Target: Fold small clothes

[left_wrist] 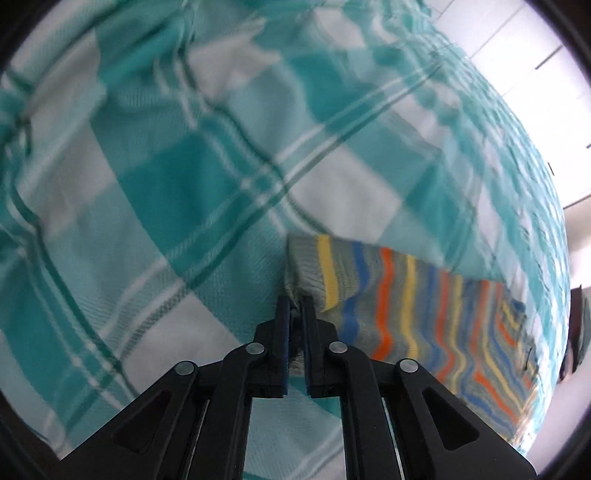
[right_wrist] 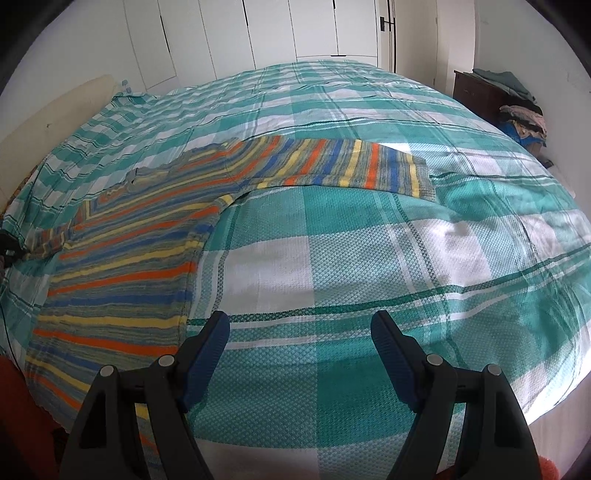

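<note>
Striped sweater spread flat on the checked bedspread, one cuff pinched.

Nearest in the left wrist view, the left gripper [left_wrist: 297, 301] is seen with its jaws pressed together on the grey ribbed cuff of the striped sweater [left_wrist: 424, 310], the sleeve trailing away to the right of that grip. In the right wrist view, the right gripper [right_wrist: 300, 321] is held with jaws wide apart and nothing between them, over the teal-and-white checked bedspread [right_wrist: 332, 240] just right of the sweater's hem. The sweater [right_wrist: 122, 280] is laid flat, its body running away from the near bed edge, its far sleeve [right_wrist: 332, 166] stretched out sideways to the right across the bed. No writing or label can be read. Beyond the sweater, a dark cabinet [right_wrist: 476, 92] with piled clothes [right_wrist: 524, 118] is seen at the right, and white wardrobe doors [right_wrist: 258, 33] behind the bed.
</note>
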Motion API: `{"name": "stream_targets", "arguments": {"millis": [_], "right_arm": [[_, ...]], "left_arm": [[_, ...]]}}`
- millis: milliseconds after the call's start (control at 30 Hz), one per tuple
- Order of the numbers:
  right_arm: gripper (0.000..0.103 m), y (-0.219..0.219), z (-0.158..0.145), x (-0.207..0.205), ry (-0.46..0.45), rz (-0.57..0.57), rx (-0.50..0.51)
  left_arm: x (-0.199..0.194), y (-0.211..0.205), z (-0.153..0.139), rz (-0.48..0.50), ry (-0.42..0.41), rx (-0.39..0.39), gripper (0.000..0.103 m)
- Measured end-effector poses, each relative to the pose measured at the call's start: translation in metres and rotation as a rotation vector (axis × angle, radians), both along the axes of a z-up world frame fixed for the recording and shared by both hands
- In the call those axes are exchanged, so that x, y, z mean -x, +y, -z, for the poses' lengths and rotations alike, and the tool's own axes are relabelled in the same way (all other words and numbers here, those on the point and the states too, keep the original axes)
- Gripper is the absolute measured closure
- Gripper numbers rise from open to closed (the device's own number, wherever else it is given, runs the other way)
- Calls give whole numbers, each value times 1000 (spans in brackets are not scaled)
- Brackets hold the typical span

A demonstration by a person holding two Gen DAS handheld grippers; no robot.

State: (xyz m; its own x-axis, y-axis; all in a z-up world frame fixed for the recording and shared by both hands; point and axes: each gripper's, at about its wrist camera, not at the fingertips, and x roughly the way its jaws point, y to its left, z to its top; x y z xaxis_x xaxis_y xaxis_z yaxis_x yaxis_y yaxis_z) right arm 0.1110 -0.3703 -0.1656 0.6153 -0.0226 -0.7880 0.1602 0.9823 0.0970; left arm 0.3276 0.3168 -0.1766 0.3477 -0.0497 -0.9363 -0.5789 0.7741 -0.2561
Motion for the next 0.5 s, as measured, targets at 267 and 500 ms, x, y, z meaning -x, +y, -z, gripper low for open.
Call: {"name": "stream_targets", "arguments": {"millis": [267, 500], "right_arm": [[25, 4, 3, 0, 15, -14, 23], [25, 9, 7, -5, 30, -28, 25]], "left_arm": [[48, 13, 18, -109, -194, 238, 34], [27, -30, 18, 71, -70, 77, 103]]}}
